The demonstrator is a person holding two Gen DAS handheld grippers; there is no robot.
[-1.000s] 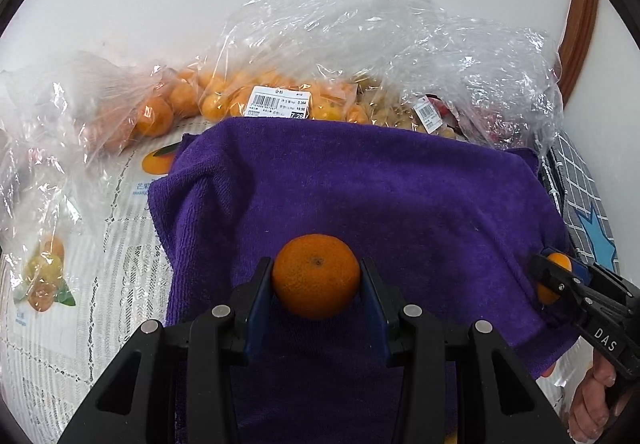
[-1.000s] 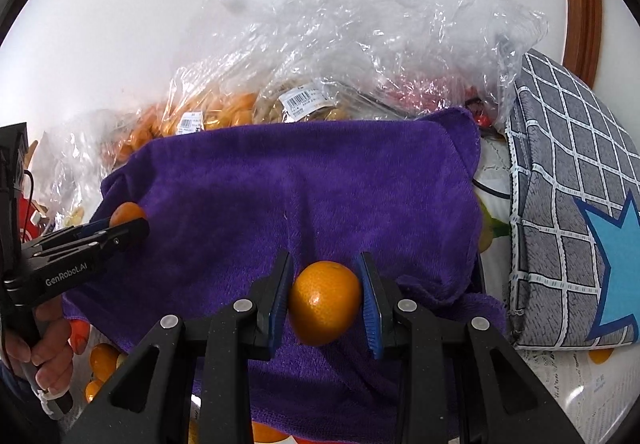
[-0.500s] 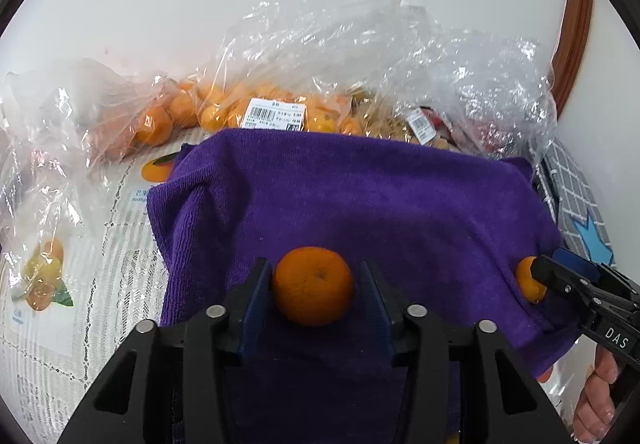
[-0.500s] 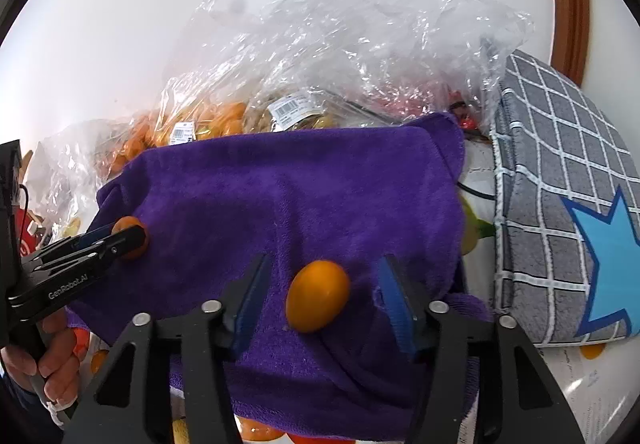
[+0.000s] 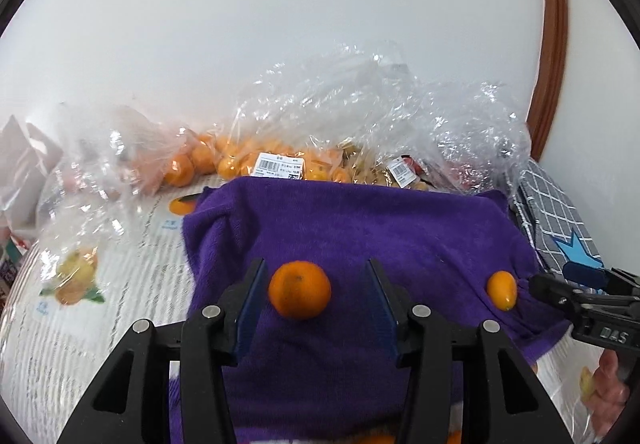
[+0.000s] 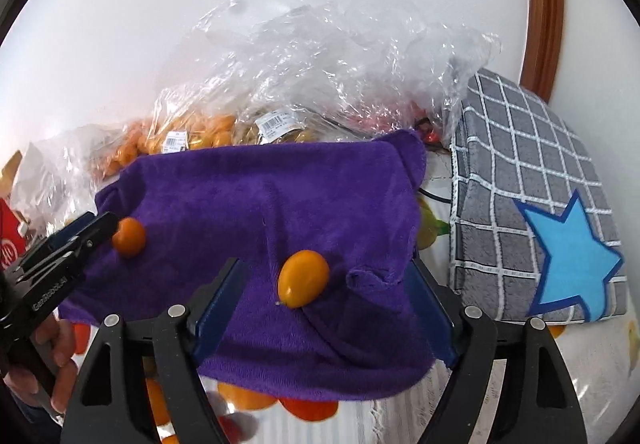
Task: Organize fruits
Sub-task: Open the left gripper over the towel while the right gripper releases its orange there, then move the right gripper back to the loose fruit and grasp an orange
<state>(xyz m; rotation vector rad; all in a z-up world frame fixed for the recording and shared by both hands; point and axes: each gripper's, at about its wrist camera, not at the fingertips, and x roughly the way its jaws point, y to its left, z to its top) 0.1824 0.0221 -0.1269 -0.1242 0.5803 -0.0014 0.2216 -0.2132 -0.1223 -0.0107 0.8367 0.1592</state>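
A purple towel [image 5: 360,228] lies spread over the table; it also shows in the right wrist view [image 6: 260,203]. A round orange [image 5: 299,290] rests on it between the open jaws of my left gripper [image 5: 316,296], untouched by the pads. A small oval orange fruit [image 6: 303,278] rests on the towel between the wide-open jaws of my right gripper [image 6: 324,292]; it also shows in the left wrist view [image 5: 502,290]. The round orange shows at the left of the right wrist view [image 6: 129,237], next to the left gripper's tip.
Clear plastic bags of oranges [image 5: 248,163] and other fruit [image 6: 304,83] are piled against the white wall behind the towel. A grey checked cushion with a blue star [image 6: 540,211] lies to the right. More oranges [image 6: 248,400] sit under the towel's near edge.
Both grippers opened and let go of their fruits, which now rest on the towel. Both grippers pulled back and tilted upward.
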